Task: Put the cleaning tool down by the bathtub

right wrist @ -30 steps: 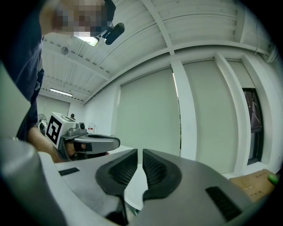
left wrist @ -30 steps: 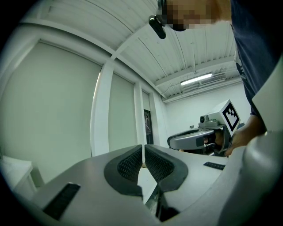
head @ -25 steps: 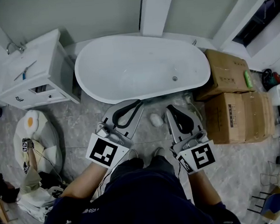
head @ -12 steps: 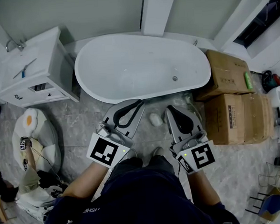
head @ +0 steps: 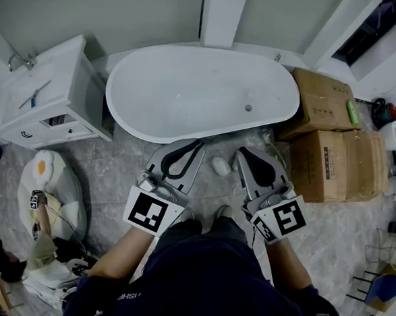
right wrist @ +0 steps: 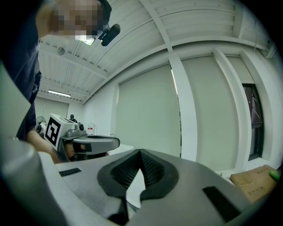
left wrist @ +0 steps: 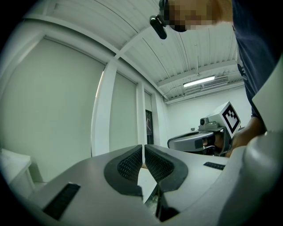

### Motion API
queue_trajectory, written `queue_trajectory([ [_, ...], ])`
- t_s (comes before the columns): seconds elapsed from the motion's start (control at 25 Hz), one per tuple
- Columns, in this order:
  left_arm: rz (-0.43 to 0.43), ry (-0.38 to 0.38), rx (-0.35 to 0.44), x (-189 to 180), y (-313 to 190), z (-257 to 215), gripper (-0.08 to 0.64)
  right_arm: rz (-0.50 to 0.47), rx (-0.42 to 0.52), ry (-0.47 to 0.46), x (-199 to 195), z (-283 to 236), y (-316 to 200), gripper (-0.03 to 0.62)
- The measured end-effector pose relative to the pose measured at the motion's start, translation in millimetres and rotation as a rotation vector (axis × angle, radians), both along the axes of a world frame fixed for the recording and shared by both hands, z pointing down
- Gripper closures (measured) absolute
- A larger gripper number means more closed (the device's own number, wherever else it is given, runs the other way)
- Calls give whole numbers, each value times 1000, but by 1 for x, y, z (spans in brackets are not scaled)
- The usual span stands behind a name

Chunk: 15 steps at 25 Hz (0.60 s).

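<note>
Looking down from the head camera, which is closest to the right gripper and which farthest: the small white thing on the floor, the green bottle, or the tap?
1. Small white thing: on the floor just left of the right gripper.
2. Green bottle: on the cardboard box, to the right.
3. Tap: on the sink, far left.

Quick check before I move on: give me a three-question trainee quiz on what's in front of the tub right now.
1. True or false: the right gripper is shut and empty.
2. What stands right of the bathtub? A. a vanity B. cardboard boxes C. a ladder
3. What lies on the floor between the left gripper and the right gripper?

Key:
1. True
2. B
3. A small white object, close to the bathtub's foot.
</note>
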<state>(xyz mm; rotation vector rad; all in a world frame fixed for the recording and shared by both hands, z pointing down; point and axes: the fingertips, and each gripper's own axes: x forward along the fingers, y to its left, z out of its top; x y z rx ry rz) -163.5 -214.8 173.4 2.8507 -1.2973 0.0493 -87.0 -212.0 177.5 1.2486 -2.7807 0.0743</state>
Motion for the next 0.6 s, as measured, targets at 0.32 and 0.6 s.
queue_trajectory([
  [0.32,-10,-5,-11,-6,2,3,518,-5,-10,7,-3,3,2,588],
  [0.6,-11,-5,-10,-9,0,6,518,-6,-13,8,-6,6,0,588],
])
